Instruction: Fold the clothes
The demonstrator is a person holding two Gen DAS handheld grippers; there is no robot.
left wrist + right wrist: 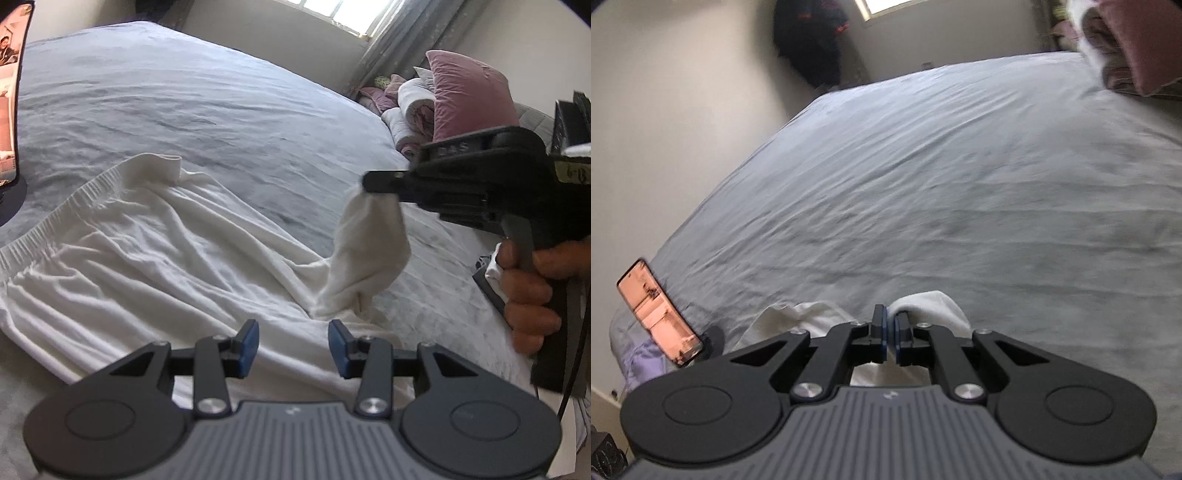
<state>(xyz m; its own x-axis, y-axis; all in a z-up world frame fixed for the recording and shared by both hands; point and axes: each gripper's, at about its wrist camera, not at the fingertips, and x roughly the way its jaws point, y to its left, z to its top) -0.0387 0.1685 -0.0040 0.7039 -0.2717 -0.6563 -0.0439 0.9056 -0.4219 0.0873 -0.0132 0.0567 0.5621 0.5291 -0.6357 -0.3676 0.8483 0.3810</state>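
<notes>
- My right claw (889, 334) is clamped shut on a corner of the white garment (177, 258); from my left wrist view the pinched cloth hangs below the tips in a loose, twisted drape, lifted clear of the bed (184, 96).
- From my right wrist view the blue pads sit almost together with a thin fold of white cloth (923, 302) between them, and more of it bunches just behind the fingers.
- My left claw (292, 349) is empty, its jaws partly apart, blue pads (250, 347) facing each other, hovering just over the near edge of the garment (nothing between them).
- The garment lies spread on the grey bedsheet, wrinkled, its gathered elastic waistband (59, 218) running along the left side; the raised corner is on the right.
- My right hand (532, 291) wraps the handle of the right claw at the right edge of the left wrist view.
- Far right, against the wall, a pink pillow (469, 96) stands behind a heap of rolled white and pink bedding (410, 107), well apart from the garment.
- A phone (659, 317) with a lit screen stands propped at the left edge of the bed, near the waistband end.
- A window (343, 11) with a grey curtain (399, 40) lies beyond the far side of the bed.
</notes>
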